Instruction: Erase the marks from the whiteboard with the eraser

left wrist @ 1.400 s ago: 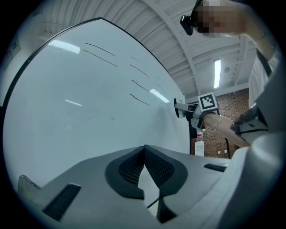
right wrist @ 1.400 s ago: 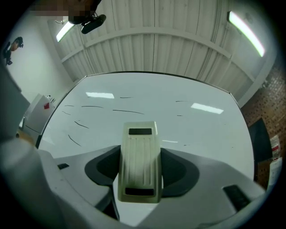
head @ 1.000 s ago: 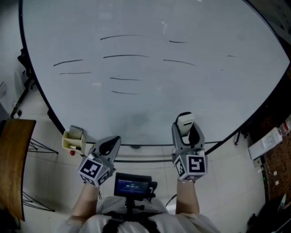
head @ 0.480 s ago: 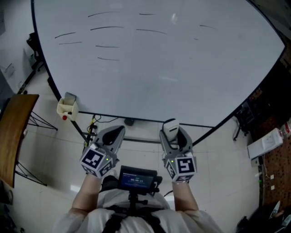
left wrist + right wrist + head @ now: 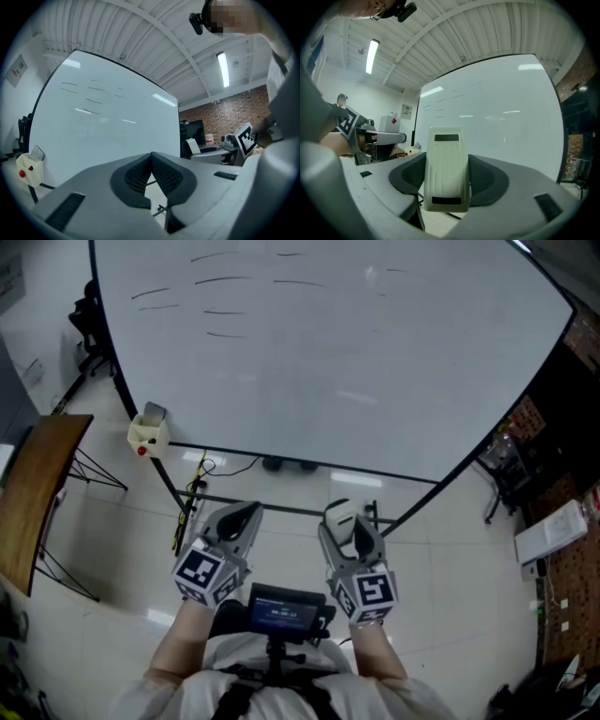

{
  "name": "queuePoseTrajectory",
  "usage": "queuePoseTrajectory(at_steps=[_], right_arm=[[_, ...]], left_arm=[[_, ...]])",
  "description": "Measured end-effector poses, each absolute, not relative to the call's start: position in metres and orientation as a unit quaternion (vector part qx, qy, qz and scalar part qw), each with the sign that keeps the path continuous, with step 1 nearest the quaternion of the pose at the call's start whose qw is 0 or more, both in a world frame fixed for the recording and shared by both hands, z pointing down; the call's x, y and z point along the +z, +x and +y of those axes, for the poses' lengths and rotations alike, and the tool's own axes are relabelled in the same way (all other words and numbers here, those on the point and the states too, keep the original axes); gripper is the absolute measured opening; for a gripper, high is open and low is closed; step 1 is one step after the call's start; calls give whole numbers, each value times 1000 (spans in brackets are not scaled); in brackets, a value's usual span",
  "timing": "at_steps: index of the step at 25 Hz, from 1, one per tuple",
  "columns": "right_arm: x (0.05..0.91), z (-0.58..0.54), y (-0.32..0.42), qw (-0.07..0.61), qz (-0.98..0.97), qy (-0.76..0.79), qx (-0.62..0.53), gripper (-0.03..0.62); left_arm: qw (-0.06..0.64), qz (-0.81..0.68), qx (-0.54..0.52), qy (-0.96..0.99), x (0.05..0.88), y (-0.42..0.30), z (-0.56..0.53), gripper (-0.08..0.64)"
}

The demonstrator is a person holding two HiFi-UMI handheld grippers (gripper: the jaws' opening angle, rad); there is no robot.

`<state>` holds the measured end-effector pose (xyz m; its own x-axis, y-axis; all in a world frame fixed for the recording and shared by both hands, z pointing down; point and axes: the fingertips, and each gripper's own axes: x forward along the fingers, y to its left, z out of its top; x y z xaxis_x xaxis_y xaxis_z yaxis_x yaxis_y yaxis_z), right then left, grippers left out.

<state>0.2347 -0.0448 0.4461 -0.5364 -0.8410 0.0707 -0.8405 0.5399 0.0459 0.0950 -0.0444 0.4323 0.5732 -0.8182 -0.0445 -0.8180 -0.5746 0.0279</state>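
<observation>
The large whiteboard (image 5: 356, 362) fills the upper part of the head view, with several thin dark marker lines (image 5: 223, 280) near its top left. The same whiteboard (image 5: 112, 122) and its lines (image 5: 93, 101) show in the left gripper view, and the whiteboard (image 5: 506, 112) shows in the right gripper view. My right gripper (image 5: 343, 521) is shut on a cream eraser (image 5: 446, 168), held well back from the board over the floor. My left gripper (image 5: 238, 518) is shut with nothing between its jaws, beside the right one.
A cream marker box (image 5: 148, 432) with a red dot hangs at the board's lower left corner. A wooden table (image 5: 33, 493) stands at the left. The board's stand legs and cables (image 5: 281, 465) cross the tiled floor. Shelves and clutter (image 5: 553, 521) line the right side.
Both grippers have drawn back from the board and sit lower in the head view. The board and its marks have shifted up and farther away. The eraser stays in the right gripper.
</observation>
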Motion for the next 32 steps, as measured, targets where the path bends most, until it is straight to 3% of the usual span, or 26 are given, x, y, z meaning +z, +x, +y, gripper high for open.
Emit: queuePoseTrajectory(at_steps=[18, 32], right_arm=[[445, -25, 174, 39, -871, 488, 41, 264], [440, -36, 175, 61, -850, 523, 14, 262]], left_arm=[[2, -448, -23, 894, 414, 34, -35, -5], [2, -459, -36, 888, 414, 21, -44, -5]])
